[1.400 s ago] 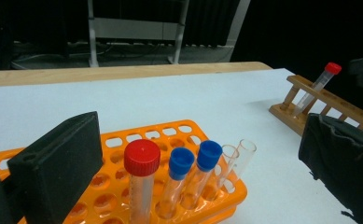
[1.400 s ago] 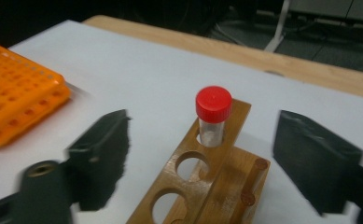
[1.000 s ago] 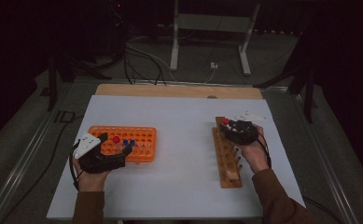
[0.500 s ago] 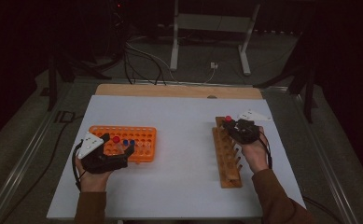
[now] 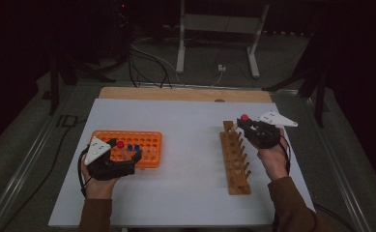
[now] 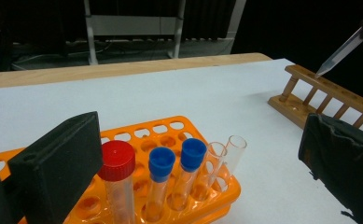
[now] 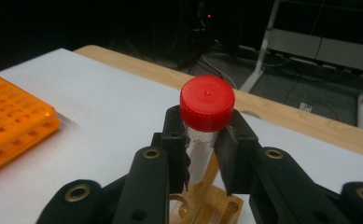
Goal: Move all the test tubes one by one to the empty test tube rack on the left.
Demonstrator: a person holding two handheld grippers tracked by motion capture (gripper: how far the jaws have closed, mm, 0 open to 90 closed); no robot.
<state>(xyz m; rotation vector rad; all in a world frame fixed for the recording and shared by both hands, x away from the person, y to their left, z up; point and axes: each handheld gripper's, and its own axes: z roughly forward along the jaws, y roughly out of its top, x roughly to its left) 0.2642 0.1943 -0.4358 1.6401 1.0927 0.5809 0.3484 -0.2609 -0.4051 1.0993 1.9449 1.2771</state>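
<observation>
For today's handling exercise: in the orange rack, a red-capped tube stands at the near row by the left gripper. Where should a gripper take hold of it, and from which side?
Grip the red-capped tube on the clear wall just under its cap, probably coming from above. It stands upright in the orange rack, a blue-capped tube close beside it, so only the top part stands free. The left gripper hovers open around that row.

A clear red-capped tube (image 7: 206,122), tilted with its pointed tip just above the wooden rack's (image 5: 235,158) far end, hangs near the tabletop's right edge.
</observation>
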